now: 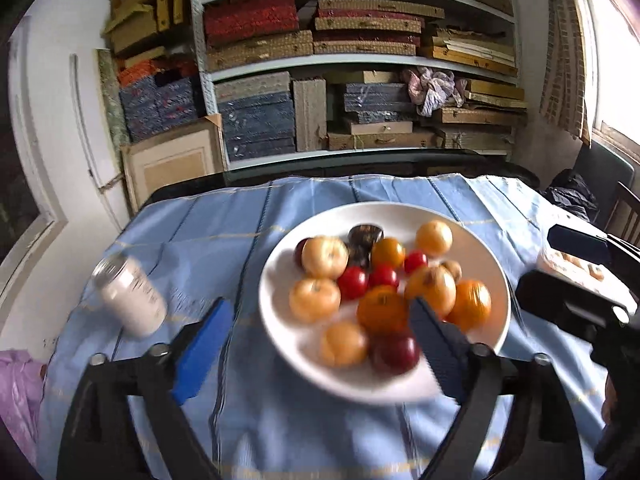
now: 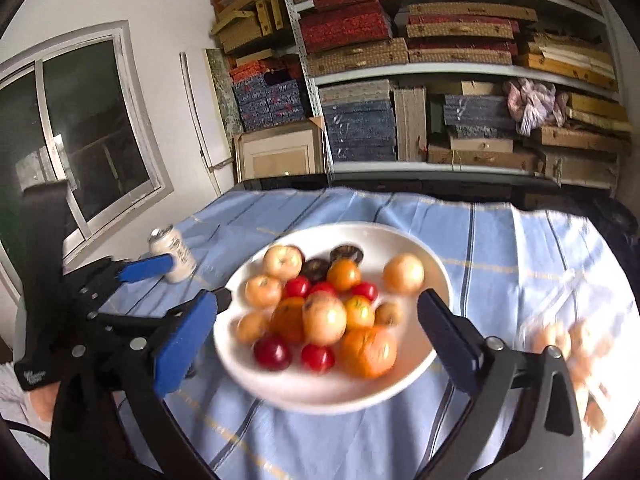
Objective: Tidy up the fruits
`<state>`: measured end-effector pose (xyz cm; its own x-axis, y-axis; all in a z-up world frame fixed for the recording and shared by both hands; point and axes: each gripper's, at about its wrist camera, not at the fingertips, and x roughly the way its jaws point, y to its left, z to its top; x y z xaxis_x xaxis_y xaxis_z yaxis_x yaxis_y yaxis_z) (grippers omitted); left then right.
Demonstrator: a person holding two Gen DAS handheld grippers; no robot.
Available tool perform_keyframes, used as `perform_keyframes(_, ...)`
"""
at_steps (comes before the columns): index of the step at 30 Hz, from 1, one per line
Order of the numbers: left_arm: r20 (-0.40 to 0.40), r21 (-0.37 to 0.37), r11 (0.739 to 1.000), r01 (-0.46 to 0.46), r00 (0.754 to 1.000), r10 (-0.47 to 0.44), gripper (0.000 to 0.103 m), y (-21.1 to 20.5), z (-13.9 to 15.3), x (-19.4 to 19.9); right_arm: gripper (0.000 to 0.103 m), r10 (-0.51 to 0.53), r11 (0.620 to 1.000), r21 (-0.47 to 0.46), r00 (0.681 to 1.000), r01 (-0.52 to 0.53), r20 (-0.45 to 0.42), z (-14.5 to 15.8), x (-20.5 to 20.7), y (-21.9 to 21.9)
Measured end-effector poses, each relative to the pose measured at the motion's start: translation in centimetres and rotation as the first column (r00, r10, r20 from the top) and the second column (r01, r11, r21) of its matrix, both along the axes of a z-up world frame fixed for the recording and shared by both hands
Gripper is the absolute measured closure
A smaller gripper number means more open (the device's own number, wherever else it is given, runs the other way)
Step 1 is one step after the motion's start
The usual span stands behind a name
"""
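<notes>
A white plate (image 1: 472, 236) (image 2: 420, 376) sits on the blue cloth, piled with fruit: pale peaches (image 1: 324, 257) (image 2: 324, 318), oranges (image 1: 380, 307) (image 2: 369, 351), small red tomatoes (image 1: 353, 282) (image 2: 317, 357), dark red plums (image 1: 396, 353) (image 2: 273, 353) and a dark brown fruit (image 1: 365, 236) (image 2: 346, 254). My left gripper (image 1: 320, 324) is open and empty at the plate's near left rim. My right gripper (image 2: 316, 316) is open and empty, its fingers either side of the plate. The left gripper also shows in the right wrist view (image 2: 180, 276), left of the plate.
A white jar (image 1: 130, 295) (image 2: 174, 254) lies tilted on the cloth to the left. A clear plastic box (image 2: 568, 336) with pale fruit sits at the right; it also shows in the left wrist view (image 1: 570, 262). Shelves of boxes stand behind the table. A pink bag (image 1: 18, 396) is at the left.
</notes>
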<state>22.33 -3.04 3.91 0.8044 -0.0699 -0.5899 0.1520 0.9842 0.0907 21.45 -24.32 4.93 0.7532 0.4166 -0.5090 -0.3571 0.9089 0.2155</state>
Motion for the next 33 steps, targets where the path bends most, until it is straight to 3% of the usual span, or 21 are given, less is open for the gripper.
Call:
perform_keyframes(4,0.002,-0.006,1.0,-0.008,1.0,0.008,0.004,0.4,-1.4,-3.3,0.004,-0.028,0.995,-0.091,0.999,0.026,-0.022,-2.3,-2.6,0.7)
perform_keyframes(8,0.021,0.004,0.999,-0.034,0.999,0.034,0.004,0.4,-2.2,-4.8,0.004,-0.039,0.996,-0.076,0.999,0.037,-0.035,-4.9,-4.6,0.4)
perform_keyframes(10,0.051,-0.004,0.999,-0.04,0.998,0.04,0.004,0.4,-2.3,-5.2,0.004,-0.042,0.997,-0.065,0.999,0.041,-0.025,-5.2,-5.2,0.3)
perform_keyframes(15,0.041,-0.041,0.999,-0.014,0.999,0.016,0.004,0.7,-1.9,-5.6,0.004,-0.026,0.996,-0.087,1.0,0.027,0.014,-4.7,-6.1,1.4)
perform_keyframes(21,-0.016,-0.112,0.994,0.01,1.0,-0.012,0.004,0.7,-1.8,-5.8,0.004,-0.168,0.969,-0.169,0.982,0.18,0.083,-4.4,-7.2,1.9)
perform_keyframes(24,-0.002,-0.07,0.998,0.004,1.0,-0.004,0.004,0.0,-1.6,-6.4,0.004,-0.159,0.972,-0.164,0.985,0.169,0.072,-4.6,-7.0,1.9)
perform_keyframes(28,0.09,0.074,0.995,-0.07,0.994,0.064,0.004,-1.5,-1.6,-7.9,0.004,-0.165,0.967,-0.19,0.985,0.172,0.051,-5.3,-6.8,2.5)
perform_keyframes(33,0.075,0.046,0.999,-0.029,0.997,0.026,0.004,-1.7,-1.8,-8.1,0.004,-0.189,0.956,-0.218,0.98,0.197,0.058,-5.7,-6.8,2.9)
